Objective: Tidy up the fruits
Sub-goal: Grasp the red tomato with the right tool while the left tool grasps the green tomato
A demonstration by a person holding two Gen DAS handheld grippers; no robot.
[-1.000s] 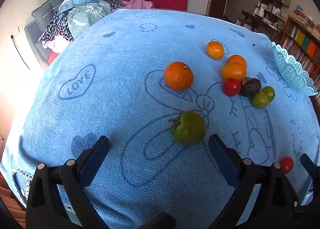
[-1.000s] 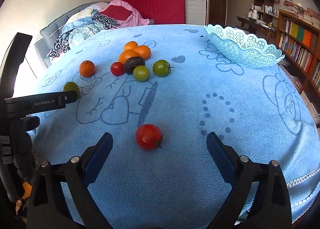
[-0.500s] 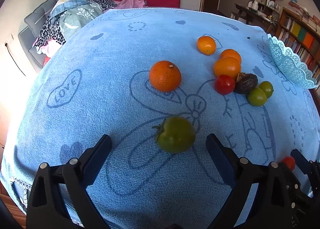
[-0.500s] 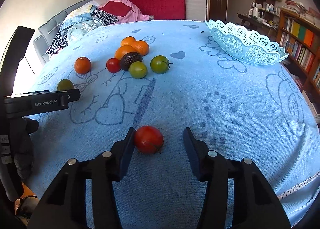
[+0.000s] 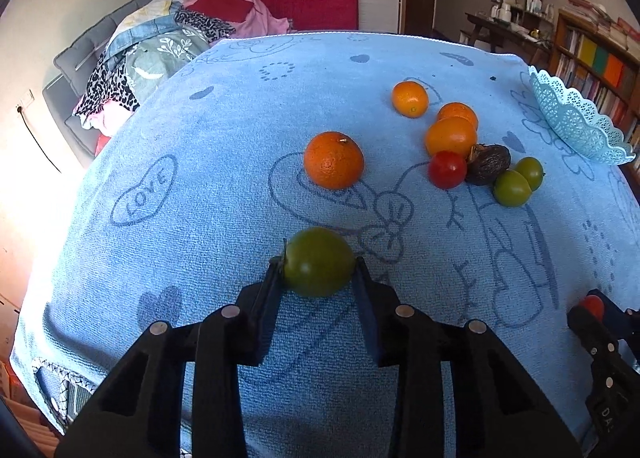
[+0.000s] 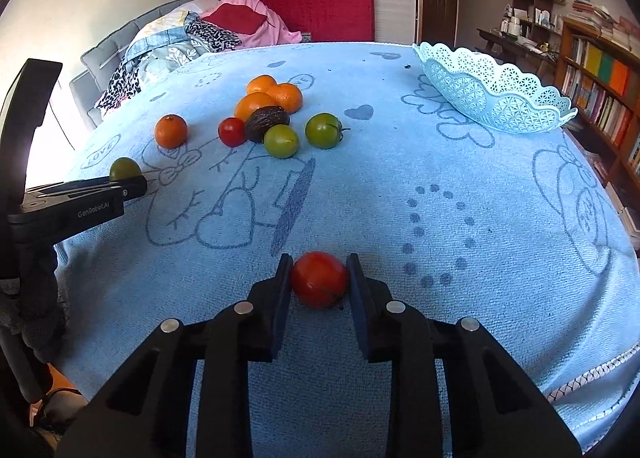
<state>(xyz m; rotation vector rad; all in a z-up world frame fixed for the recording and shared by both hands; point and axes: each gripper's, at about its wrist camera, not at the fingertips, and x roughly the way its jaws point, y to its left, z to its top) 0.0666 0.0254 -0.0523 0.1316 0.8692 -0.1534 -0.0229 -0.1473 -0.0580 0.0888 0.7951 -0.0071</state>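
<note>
A green tomato (image 5: 316,258) lies on the blue towel (image 5: 200,238), and my left gripper (image 5: 319,271) is closing on it, both pads pressing its sides. My right gripper (image 6: 319,263) is shut on a red tomato (image 6: 319,280) that rests on the towel near the front edge. In the right wrist view the left gripper (image 6: 128,184) shows at the far left with the green tomato (image 6: 125,169) at its tip. In the left wrist view, the red tomato (image 5: 593,304) peeks out by the right gripper's black body at the right edge.
A lone orange (image 5: 334,160) sits beyond the green tomato. Farther right lies a cluster: three oranges (image 6: 256,104), a small red tomato (image 6: 232,132), a dark wrinkled fruit (image 6: 266,122) and two green fruits (image 6: 281,141). A pale blue lace basket (image 6: 496,98) stands at the back right.
Both grippers went from wide open to closed, the left around the green tomato, the right around the red tomato. The left gripper also shifted slightly closer to its fruit.
</note>
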